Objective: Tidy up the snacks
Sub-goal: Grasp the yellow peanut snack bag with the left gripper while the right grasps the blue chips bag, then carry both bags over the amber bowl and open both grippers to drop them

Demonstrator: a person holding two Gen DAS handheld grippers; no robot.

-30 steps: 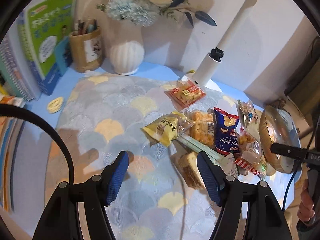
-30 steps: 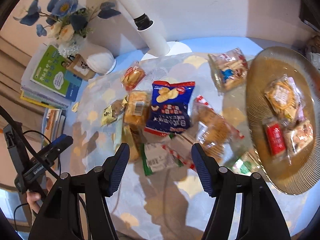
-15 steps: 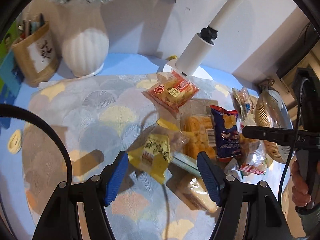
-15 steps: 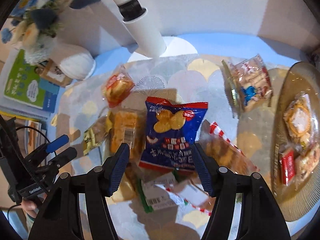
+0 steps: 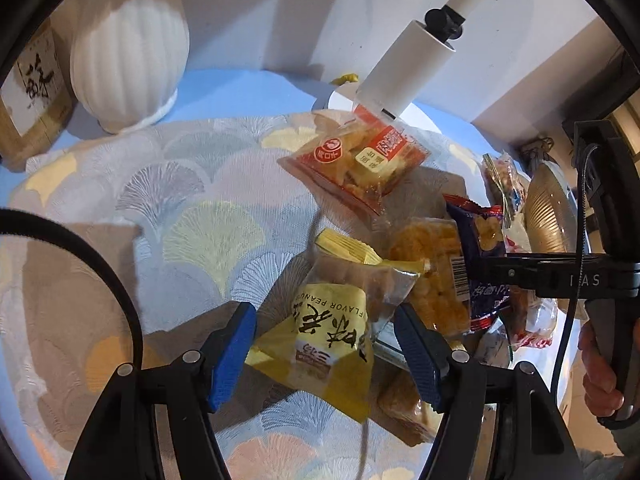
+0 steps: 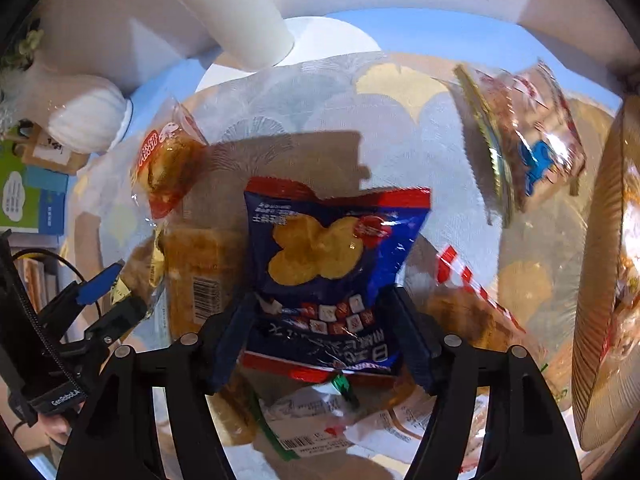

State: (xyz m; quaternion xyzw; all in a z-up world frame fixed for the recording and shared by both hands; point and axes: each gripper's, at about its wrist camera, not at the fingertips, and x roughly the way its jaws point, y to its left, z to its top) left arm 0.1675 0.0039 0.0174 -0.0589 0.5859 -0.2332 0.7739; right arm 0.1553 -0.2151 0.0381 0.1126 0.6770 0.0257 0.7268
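Now we have two pickups lined up. Our left gripper [image 5: 324,354] stands open astride the yellow peanut packet [image 5: 328,340], near the left edge of the snack heap on the surface [image 5: 192,184]; our right gripper [image 6: 320,340], jaws opening, straddles the blue chip bag [image 6: 332,256], not yet pinched. We should settle lower, centre each pack, and close gently (crinkly film slips) before carrying to the gold plate [image 6: 596,280].

My left gripper [image 5: 324,354] points steeply downward, its blue-padded jaws standing apart without pressing on anything. My right gripper [image 6: 324,344] points almost straight down, jaws opening, pads not clamping. A hand [image 5: 600,372] grips the right gripper's handle at the frame edge.
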